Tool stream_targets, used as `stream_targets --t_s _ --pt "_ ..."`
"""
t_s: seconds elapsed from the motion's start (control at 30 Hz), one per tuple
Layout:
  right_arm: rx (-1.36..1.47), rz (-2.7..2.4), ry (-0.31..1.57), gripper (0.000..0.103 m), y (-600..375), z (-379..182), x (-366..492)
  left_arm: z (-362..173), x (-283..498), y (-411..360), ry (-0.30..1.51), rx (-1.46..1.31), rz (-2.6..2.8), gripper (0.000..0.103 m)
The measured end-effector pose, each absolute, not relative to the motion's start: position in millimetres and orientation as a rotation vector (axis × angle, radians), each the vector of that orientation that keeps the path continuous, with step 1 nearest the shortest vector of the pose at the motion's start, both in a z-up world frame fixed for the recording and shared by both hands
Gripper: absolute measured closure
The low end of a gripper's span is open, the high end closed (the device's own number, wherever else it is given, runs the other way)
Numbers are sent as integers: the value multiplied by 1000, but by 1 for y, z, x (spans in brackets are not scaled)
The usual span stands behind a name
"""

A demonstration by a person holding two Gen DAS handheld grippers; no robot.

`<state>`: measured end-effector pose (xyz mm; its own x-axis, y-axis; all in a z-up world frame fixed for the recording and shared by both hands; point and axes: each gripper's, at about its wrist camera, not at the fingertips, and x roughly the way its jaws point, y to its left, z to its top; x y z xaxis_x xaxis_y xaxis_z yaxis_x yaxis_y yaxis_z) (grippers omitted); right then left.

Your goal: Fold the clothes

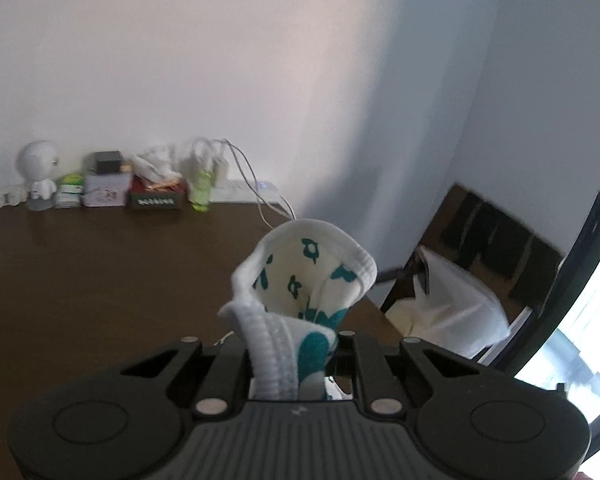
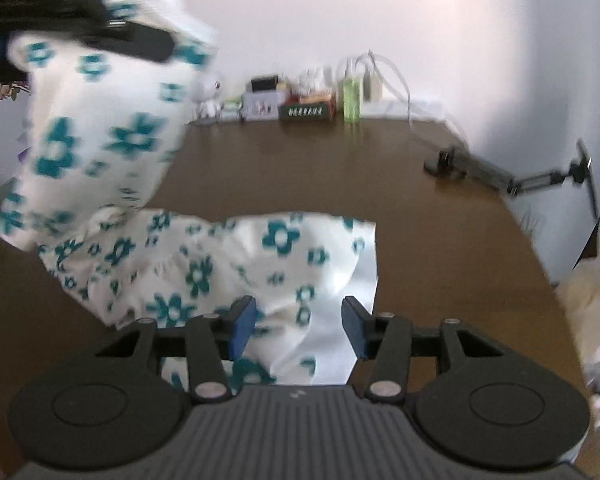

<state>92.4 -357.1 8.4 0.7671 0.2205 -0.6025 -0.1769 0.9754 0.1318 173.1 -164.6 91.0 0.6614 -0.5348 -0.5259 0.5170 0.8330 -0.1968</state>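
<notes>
The garment is white cloth with teal flowers. Part of it lies spread on the brown table (image 2: 340, 168), and this flat part (image 2: 220, 264) reaches under my right gripper (image 2: 300, 330). That gripper is open; its blue pads (image 2: 242, 328) stand apart just above the cloth without pressing it. My left gripper (image 1: 296, 354) is shut on the garment's ribbed white hem (image 1: 276, 344), and a fold of cloth (image 1: 312, 272) curls up ahead of it. In the right wrist view the left gripper (image 2: 156, 46) holds a lifted portion (image 2: 100, 132) at the upper left, blurred.
Along the wall stand a white figurine (image 1: 38, 172), small boxes (image 1: 104, 192), a tissue box (image 1: 156, 196), a green bottle (image 1: 201, 192) and white cables (image 1: 260, 196). A black clamp arm (image 2: 500, 172) sits at the table's right edge. Beyond it a chair carries a white bag (image 1: 452, 312).
</notes>
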Motion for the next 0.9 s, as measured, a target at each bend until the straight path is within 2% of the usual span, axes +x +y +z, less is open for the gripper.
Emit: stream_targets --t_s 0.33,0.4,0.47,0.53,0.63,0.77,0.83,0.9 --pt "138 253 628 52 -378 -2 72 19 166 -235 653 255 -518 88" --pt "163 256 624 52 -384 -4 67 13 165 -242 669 277 -518 80" --pt "191 267 621 52 -390 -6 64 10 164 -247 689 293 -525 67" --pt "219 294 616 51 -393 -8 63 8 163 -249 705 287 -542 47" --pt "261 333 608 49 -398 -10 61 11 163 -246 729 240 -572 37" --pt "282 359 601 47 -399 -12 61 33 167 -221 810 81 -671 32" --pt "292 372 597 44 -399 -12 62 46 167 -206 840 10 -736 26" --pt "307 384 593 44 -400 -12 63 62 163 -191 834 -27 -782 26"
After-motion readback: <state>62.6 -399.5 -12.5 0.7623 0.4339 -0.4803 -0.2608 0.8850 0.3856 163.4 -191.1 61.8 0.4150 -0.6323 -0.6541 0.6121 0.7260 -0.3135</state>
